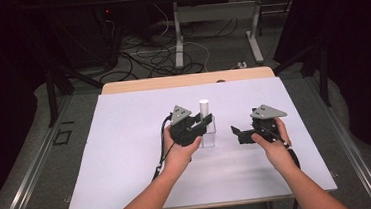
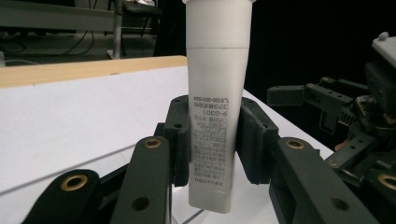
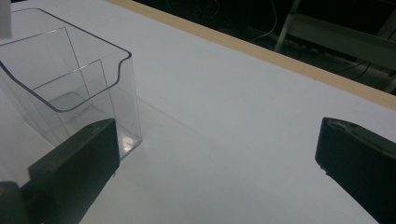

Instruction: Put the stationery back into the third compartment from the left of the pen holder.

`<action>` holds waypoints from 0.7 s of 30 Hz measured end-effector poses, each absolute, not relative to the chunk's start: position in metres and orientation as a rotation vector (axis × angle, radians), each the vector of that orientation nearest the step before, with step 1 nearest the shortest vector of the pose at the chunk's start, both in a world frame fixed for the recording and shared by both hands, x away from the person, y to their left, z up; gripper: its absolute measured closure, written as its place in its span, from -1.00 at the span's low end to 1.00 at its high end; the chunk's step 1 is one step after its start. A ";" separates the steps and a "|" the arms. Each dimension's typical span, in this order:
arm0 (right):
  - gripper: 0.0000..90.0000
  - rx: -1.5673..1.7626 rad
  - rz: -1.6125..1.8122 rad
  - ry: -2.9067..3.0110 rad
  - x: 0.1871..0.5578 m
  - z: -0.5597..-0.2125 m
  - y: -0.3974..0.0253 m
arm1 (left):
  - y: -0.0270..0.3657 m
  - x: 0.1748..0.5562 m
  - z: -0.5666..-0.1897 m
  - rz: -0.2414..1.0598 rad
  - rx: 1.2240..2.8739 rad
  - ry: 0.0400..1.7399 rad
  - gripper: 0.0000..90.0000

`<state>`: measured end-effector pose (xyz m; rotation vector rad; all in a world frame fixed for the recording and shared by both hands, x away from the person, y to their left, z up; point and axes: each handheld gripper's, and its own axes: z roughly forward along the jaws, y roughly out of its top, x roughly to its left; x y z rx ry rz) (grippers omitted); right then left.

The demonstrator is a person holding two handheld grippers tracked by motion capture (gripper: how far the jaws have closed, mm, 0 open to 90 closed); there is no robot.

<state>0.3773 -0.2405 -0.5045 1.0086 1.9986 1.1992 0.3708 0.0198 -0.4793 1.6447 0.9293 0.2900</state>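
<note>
In left gripper view, left gripper (image 2: 212,140) clamps printed white tube (image 2: 215,88).

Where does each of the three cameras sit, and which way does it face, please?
High view: above the person's side, facing forward and down on the table; forearms, hands and both grippers show.
Left gripper view: rides the left gripper, looking along its jaws shut on the white tube.
Right gripper view: rides the right gripper, its jaws open, facing the clear bin.
Shared: high and left gripper views both show the tube and the right gripper.
</note>
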 end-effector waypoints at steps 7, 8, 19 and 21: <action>-1.00 1.023 1.195 1.999 0.375 -0.505 -0.242 | 0.010 0.372 -0.492 0.314 1.672 0.955 0.53; -1.00 1.026 1.187 2.006 0.375 -0.505 -0.243 | 0.010 0.373 -0.493 0.320 1.674 0.955 0.53; -1.00 1.033 1.189 2.013 0.375 -0.508 -0.243 | 0.007 0.380 -0.504 0.355 1.674 1.009 0.53; -1.00 1.025 1.193 2.012 0.375 -0.508 -0.243 | 0.006 0.380 -0.505 0.361 1.681 1.010 0.53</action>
